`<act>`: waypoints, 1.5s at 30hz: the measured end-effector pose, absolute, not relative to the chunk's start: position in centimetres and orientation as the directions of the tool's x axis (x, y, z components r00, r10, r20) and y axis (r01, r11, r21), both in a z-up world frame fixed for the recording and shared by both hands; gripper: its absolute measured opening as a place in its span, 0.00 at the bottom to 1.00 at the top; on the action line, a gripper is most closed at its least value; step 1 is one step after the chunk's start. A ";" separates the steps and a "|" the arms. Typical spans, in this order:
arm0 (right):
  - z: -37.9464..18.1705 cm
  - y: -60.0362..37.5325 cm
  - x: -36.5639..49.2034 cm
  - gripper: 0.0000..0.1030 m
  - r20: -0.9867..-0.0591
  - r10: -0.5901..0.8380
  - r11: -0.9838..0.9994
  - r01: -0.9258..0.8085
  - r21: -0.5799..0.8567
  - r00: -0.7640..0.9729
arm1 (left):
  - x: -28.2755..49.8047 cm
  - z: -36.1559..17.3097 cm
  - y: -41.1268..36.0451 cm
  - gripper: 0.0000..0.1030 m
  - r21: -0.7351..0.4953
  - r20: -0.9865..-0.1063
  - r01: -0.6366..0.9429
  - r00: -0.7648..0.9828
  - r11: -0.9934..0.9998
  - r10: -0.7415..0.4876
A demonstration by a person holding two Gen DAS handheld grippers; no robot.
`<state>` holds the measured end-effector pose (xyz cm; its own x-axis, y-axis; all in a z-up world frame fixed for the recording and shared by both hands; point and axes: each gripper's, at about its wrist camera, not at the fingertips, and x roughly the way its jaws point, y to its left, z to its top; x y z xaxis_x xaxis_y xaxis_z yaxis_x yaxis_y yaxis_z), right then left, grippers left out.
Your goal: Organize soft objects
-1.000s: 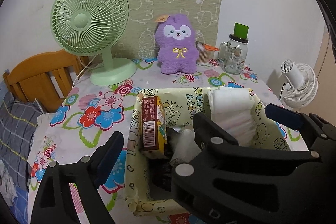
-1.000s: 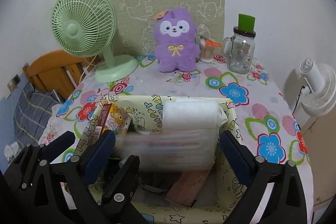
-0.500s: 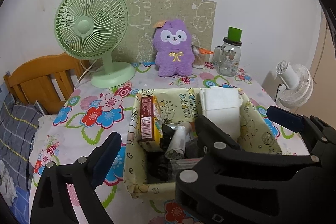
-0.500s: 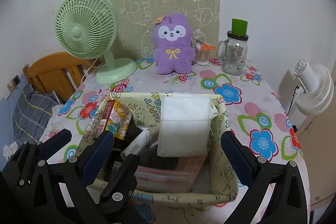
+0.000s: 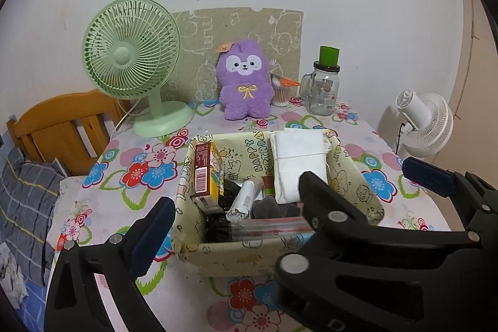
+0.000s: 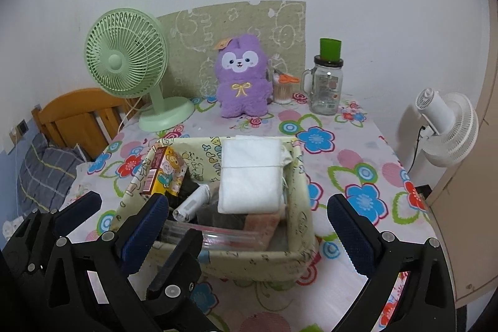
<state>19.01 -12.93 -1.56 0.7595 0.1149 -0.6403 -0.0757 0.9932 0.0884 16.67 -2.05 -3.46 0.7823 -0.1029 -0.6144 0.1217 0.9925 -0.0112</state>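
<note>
Both hand-held grippers hang just short of the fabric storage bin (image 6: pixel 298 176) at the counter's (image 6: pixel 358 145) centre: the left hand-held gripper (image 5: pixel 289 201) is opening with nothing between its pads, and the right hand-held gripper (image 6: pixel 249 218) is released and empty. The white folded cloth bundle (image 6: pixel 250 176) leans inside the bin's 1 o'clock corner. The purple plush toy (image 6: pixel 242 80), upright at the counter's 12 o'clock edge, looks like the next soft item; I would clear the bin rim and pinch its body gently.

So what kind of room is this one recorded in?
Most likely a small bedroom at home: a wooden bed frame with plaid bedding sits beside a floral-clothed table holding a purple plush toy and a green desk fan.
</note>
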 end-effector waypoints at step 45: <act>4.4 -19.8 0.6 1.00 -0.465 -0.013 0.997 0.045 0.057 0.885 | 1.1 2.2 -0.7 1.00 0.027 -0.468 0.087 0.882 0.996 -0.064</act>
